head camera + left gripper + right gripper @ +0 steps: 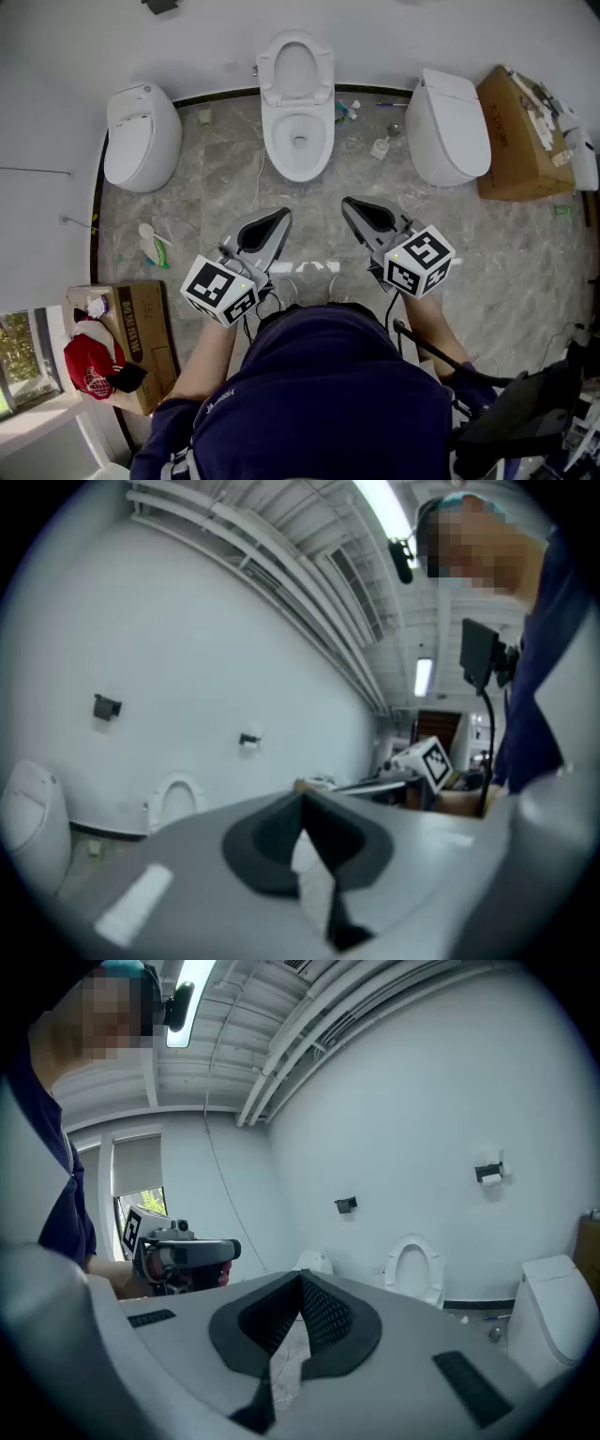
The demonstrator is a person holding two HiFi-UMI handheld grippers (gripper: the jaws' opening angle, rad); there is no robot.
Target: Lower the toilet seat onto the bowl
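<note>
The toilet seat point(325, 70) stands upright against the wall above its bowl point(274, 141), on the middle toilet of three along the floor's far edge. Our left hand-held gripper point(283, 215) and right hand-held gripper point(347, 202) both have their jaws together on nothing, held near our body and well apart from the seat. We judge the seat to be a stiff, smooth plastic ring on a rear hinge, light but likely to slam. We would take its free top edge, farthest from the hinge, and ease it down.
</note>
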